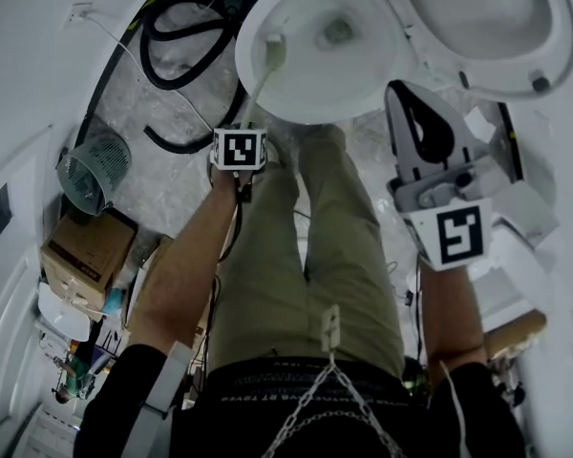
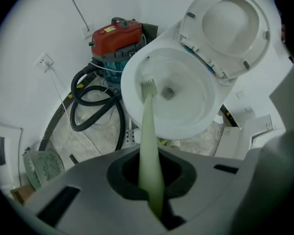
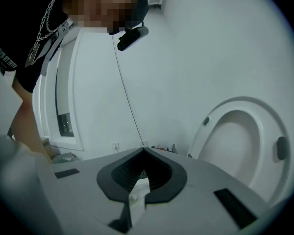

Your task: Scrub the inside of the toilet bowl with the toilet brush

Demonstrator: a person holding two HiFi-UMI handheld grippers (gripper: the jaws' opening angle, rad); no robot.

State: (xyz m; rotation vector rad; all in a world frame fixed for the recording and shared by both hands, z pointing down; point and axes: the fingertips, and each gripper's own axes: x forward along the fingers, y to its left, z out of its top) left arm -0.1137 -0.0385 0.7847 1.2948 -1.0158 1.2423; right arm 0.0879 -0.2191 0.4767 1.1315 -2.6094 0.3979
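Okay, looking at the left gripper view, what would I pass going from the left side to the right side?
Mesh basket → red vacuum cleaner → toilet brush → raised seat and lid.
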